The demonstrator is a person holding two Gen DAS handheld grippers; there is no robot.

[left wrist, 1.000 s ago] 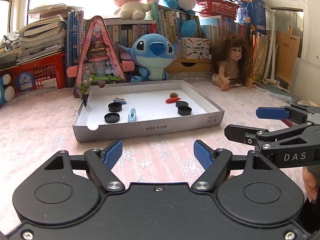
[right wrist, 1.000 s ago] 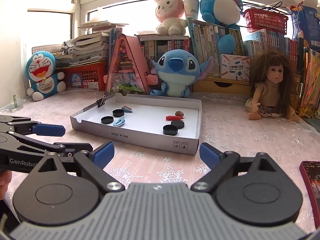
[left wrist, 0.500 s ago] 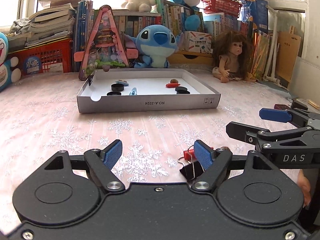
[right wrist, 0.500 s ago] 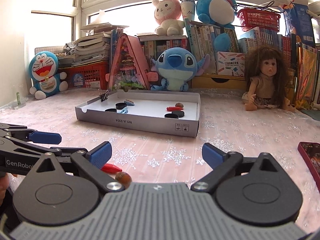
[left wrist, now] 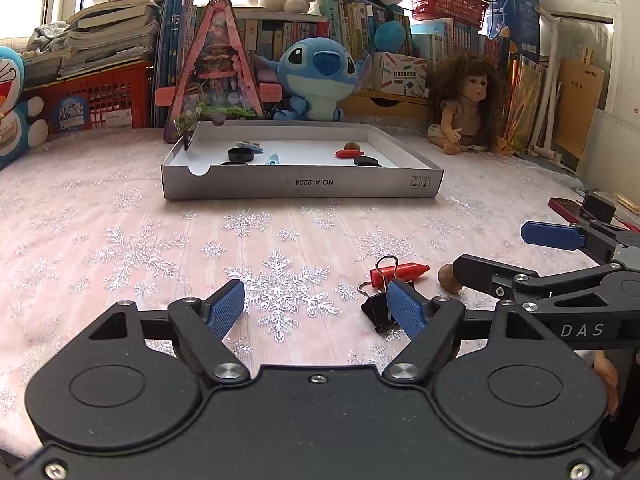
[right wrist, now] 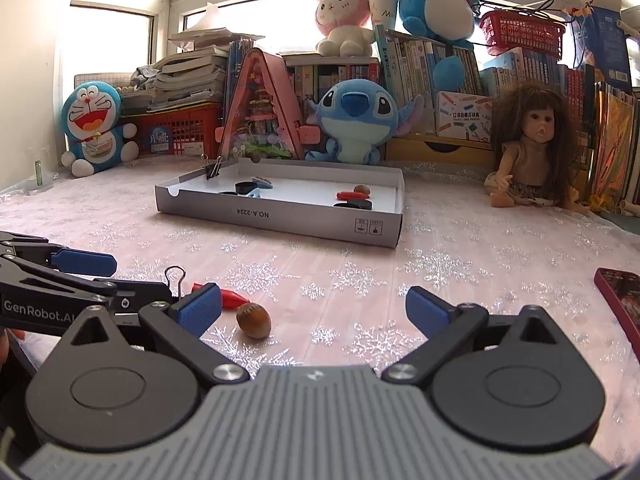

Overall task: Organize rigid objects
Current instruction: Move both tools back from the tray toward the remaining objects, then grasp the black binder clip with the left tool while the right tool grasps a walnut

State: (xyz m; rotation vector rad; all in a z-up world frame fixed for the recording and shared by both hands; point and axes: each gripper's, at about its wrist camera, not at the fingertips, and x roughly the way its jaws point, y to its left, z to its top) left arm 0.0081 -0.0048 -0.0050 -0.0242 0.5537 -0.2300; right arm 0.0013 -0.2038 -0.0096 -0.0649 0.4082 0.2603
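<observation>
A black binder clip (left wrist: 376, 312), a red crayon-like piece (left wrist: 400, 272) and a brown nut (left wrist: 450, 278) lie on the snowflake cloth near me. My left gripper (left wrist: 318, 306) is open and empty; its right finger sits next to the clip. My right gripper (right wrist: 314, 308) is open and empty, with the nut (right wrist: 253, 321) and red piece (right wrist: 234, 298) just by its left finger. A white box lid (left wrist: 300, 188) farther back holds black caps, a red piece, a nut and blue clips.
Plush toys, a doll (left wrist: 466, 108), books and red baskets line the back. A dark red phone (right wrist: 622, 300) lies at the right. A pink triangular toy house (left wrist: 216, 68) stands behind the lid.
Both grippers have pulled back and lowered away from the box lid; the clip, red piece and nut on the cloth have come into view by the fingers.
</observation>
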